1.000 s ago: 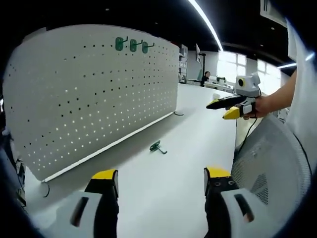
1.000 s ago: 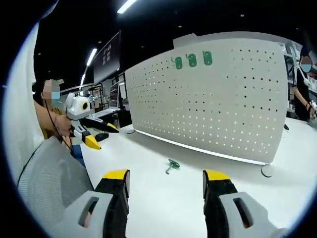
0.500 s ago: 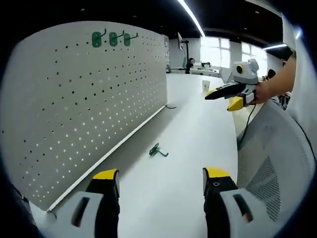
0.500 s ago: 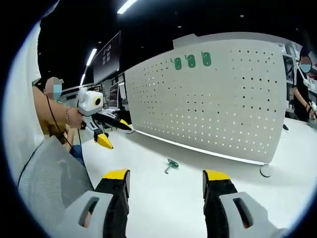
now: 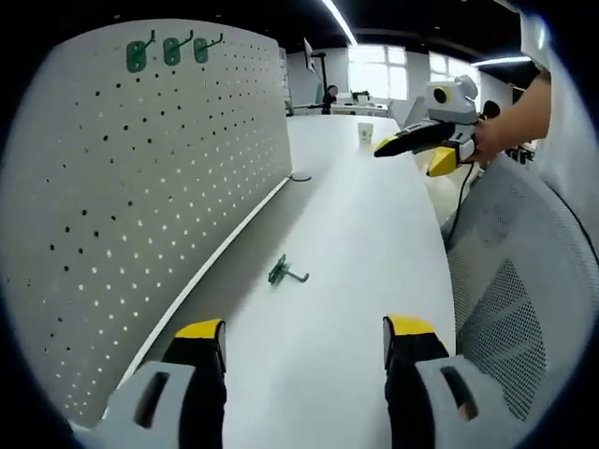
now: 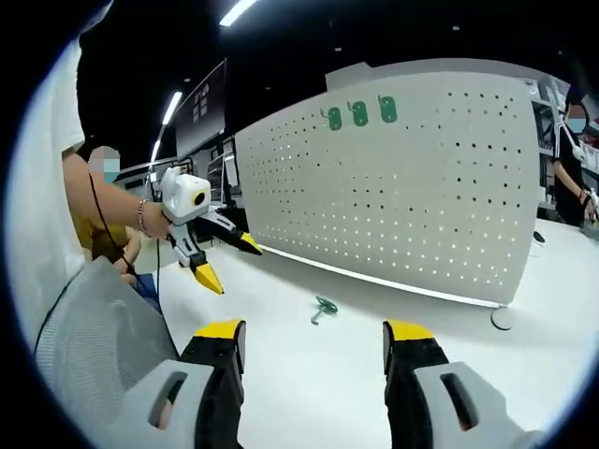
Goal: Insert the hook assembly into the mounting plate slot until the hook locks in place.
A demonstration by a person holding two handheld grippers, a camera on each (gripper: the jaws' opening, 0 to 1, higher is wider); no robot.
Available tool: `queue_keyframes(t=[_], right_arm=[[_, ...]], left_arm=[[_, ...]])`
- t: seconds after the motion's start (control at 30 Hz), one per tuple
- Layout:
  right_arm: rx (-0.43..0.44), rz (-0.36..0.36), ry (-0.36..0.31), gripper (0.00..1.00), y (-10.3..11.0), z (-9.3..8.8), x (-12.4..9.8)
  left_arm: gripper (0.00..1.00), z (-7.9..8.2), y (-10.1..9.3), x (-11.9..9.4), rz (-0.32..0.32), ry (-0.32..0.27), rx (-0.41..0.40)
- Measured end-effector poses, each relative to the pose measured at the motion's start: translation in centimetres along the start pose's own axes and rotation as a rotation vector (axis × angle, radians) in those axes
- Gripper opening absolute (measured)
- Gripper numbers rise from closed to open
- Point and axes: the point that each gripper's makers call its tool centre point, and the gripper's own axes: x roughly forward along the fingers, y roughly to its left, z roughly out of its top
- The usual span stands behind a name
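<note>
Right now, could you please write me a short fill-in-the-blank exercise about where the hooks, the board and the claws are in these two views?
1. The loose green hook lies on the white ____.
2. ____ green hooks already hang near the top of the pegboard.
3. Both the left claw and the right claw have their jaws ____, holding nothing.
4. The pegboard stands ____ on the table.

Missing words: table; Three; open; upright
</note>
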Motion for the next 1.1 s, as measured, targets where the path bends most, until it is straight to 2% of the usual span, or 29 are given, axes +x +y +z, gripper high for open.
queue_keyframes(t=[0.63, 1.1], right_arm=[[0.017, 0.003, 0.009, 0.57, 0.1, -0.4, -0.3], [0.028, -0.001, 0.017, 0.57, -0.1, -0.7, -0.7]], left_arm=[[0.70, 0.3, 1.1, 2.5, -0.060, 0.056, 0.070], [0.69, 1.1, 3.1, 4.6, -0.087, 0.093, 0.124]])
